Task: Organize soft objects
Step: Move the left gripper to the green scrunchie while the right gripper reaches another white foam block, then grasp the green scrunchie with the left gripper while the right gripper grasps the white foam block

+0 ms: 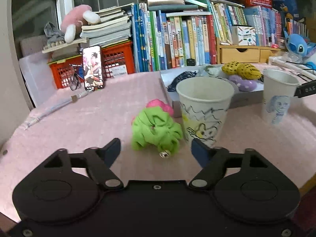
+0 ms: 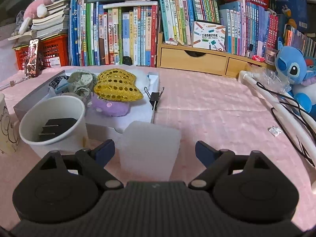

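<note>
Green scrunchie (image 1: 156, 131) lies on open pink cloth (image 1: 79, 114) beside paper cup (image 1: 204, 106).

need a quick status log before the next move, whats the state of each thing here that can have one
left gripper: open, holds nothing
right gripper: open, white foam block between the jaws, not pinched
green scrunchie: loose on the table beside the drawn-on cup
drawn-on cup: upright, looks empty
second cup: upright, black plug inside
tray: holds a gold sequin heart and purple plush
phone: propped upright, screen on
binder clip: on the tray's edge
</note>
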`<state>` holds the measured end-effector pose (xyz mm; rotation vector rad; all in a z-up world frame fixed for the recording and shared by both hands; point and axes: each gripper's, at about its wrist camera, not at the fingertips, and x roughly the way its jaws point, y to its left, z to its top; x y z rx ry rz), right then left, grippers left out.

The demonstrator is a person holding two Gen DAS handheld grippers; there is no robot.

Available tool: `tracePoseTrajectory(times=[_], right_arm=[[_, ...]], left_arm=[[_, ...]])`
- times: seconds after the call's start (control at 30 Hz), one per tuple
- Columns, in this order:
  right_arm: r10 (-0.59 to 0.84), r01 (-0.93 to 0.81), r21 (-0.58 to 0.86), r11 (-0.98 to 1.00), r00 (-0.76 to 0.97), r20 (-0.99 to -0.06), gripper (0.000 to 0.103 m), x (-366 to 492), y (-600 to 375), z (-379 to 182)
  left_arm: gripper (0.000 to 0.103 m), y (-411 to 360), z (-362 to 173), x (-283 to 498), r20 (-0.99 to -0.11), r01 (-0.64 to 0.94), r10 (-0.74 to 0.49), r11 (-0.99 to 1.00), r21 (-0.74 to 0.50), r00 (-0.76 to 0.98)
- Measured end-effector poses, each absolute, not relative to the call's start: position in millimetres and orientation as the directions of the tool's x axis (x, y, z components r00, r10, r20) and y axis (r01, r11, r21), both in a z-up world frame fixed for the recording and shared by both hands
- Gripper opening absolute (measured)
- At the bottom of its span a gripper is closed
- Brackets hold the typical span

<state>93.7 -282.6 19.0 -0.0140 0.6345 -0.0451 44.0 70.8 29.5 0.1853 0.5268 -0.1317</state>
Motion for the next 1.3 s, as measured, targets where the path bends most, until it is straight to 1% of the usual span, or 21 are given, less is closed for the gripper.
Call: tracePoseTrajectory(times=[0.07,0.17,0.23,0.43,0.67,0.73,0.87,1.03,1.17,1.23,1.3], right_arm=[[-0.051,0.042,-0.029,0.999,0.804,-0.593,0.095,94.4,-284.2,17.9],[-0.057,0.048,-0.032,0.998,0.805,-0.591,0.094,94.7,-286.1,15.7],[-0.07,0.054,-0.045,0.998,0.809,-0.584,0.095,94.0,-286.3,15.4],[-0.079,0.034,-0.088,0.996,0.812,-0.579,0.095,94.3,-283.0,12.9],[-0.063,0.023,-0.075,0.997,0.797,-0.6,0.095,96.5,-283.4,7.7],[-0.061,0.018,-0.077,0.997,0.794,-0.604,0.095,96.3,-282.9,6.4],[-0.061,0.016,-0.079,0.997,0.791,-0.609,0.095,96.2,-283.2,4.4],[-0.059,0.021,-0.07,0.997,0.789,-0.611,0.094,97.4,-284.8,2.9],[-0.062,0.023,-0.071,0.997,0.789,-0.611,0.093,98.0,-285.4,2.6],[-0.061,0.023,-0.07,0.997,0.79,-0.609,0.091,98.4,-285.5,2.7],[-0.057,0.021,-0.066,0.998,0.79,-0.61,0.089,99.1,-285.5,2.8]], left_arm=[[0.083,72.1,24.9,51.5,-0.511,0.166,-0.071,0.976,0.143,0.857],[0.083,73.4,15.9,67.9,-0.549,0.142,-0.036,0.978,0.151,0.835],[0.083,74.3,11.3,75.4,-0.556,0.136,-0.031,0.98,0.149,0.83],[0.084,76.2,2.9,94.7,-0.56,0.129,-0.037,0.984,0.126,0.827],[0.084,78.9,0.7,107.2,-0.564,0.138,-0.071,0.988,0.076,0.823],[0.084,82.2,2.3,109.5,-0.561,0.137,-0.084,0.989,0.053,0.824],[0.088,92.8,6.8,115.7,-0.553,0.12,-0.105,0.993,-0.009,0.827],[0.088,104.9,9.8,125.4,-0.552,0.091,-0.122,0.992,-0.083,0.825],[0.088,120.3,8.8,136.0,-0.559,0.058,-0.165,0.977,-0.205,0.812],[0.087,124.8,6.5,141.2,-0.563,0.043,-0.176,0.969,-0.243,0.807],[0.082,125.9,4.3,144.4,-0.564,0.038,-0.181,0.966,-0.256,0.806]])
